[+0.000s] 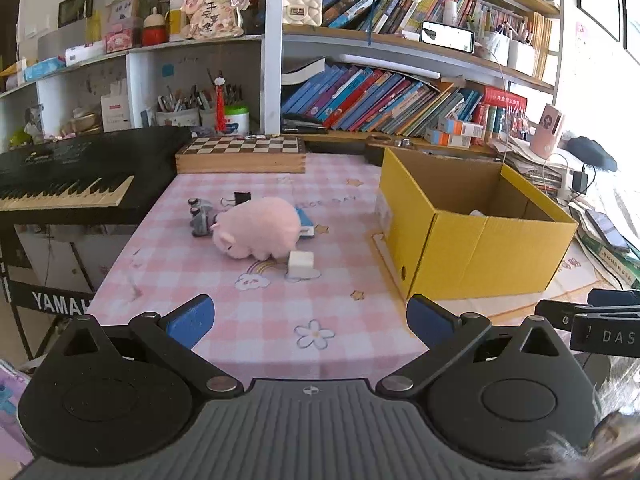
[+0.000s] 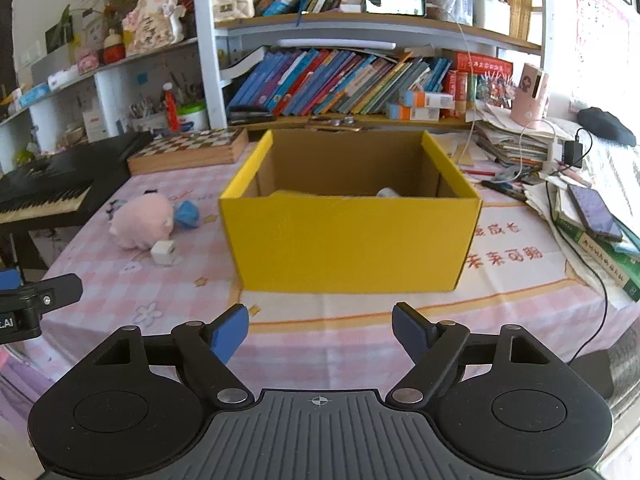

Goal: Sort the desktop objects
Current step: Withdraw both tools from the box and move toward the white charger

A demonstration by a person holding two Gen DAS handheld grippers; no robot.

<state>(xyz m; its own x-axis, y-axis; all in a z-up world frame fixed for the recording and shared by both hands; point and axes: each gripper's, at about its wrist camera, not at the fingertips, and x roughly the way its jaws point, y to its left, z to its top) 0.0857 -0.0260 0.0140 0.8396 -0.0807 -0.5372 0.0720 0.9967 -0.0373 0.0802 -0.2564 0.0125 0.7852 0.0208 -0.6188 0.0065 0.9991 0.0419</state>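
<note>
Table [image 1: 256, 320] with pink checked cloth fills mid-frame in both views: keyboard [image 1: 68, 184] along its left edge, chessboard [image 1: 240, 154] at the back, book piles [image 2: 592, 216] crowding the right, bare cloth in the lower centre ahead of both tools. Yellow box [image 2: 348, 240], top open, sits centre in the right view and right of centre in the left view, something pale inside. Pink plush pig [image 1: 256, 228] lies centre-left with a white cube [image 1: 300, 263] touching its front, binder clip [image 1: 236, 199] behind; left gripper [image 1: 310, 322] and right gripper [image 2: 320, 330] both spread wide, holding nothing.
</note>
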